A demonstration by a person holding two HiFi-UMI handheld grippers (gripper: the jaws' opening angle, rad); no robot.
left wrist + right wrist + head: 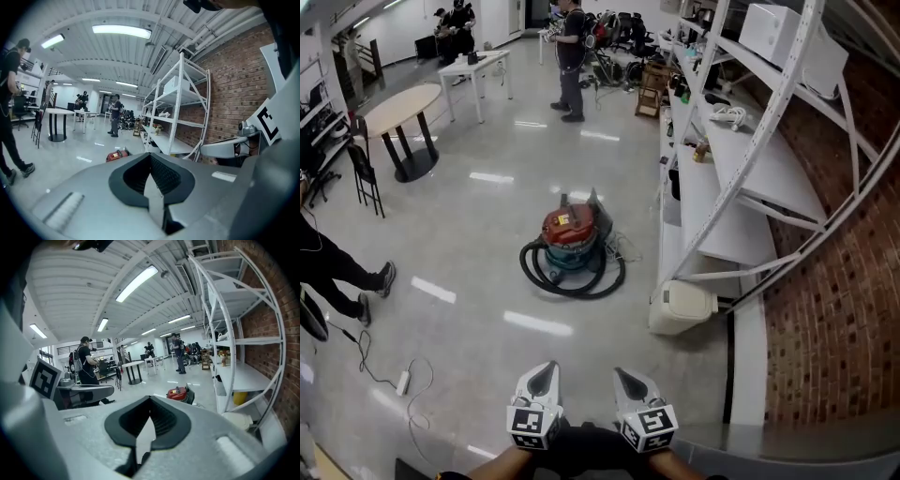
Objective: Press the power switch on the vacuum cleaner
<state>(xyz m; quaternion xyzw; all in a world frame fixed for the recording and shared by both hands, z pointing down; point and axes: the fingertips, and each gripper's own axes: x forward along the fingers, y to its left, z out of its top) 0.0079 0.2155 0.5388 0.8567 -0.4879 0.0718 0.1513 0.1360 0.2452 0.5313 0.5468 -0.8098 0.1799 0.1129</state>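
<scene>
The vacuum cleaner [571, 232] stands on the floor a few steps ahead. It has a red lid, a teal body and a black hose [572, 279] coiled round its base. Its power switch is too small to make out. My left gripper [546, 367] and right gripper [623, 373] are side by side at the bottom of the head view, far short of it. Both are shut with nothing held. The vacuum cleaner [115, 155] shows small beyond the left gripper [150, 154]. In the right gripper view the vacuum cleaner [178, 393] lies past the right gripper [150, 398].
A white shelving rack [741, 178] runs along the brick wall on the right, with a white bin [682, 307] at its foot. A person's legs [342, 274] stand at the left, near a cable and power strip [403, 381]. A round table [398, 112] and another person [572, 56] are farther off.
</scene>
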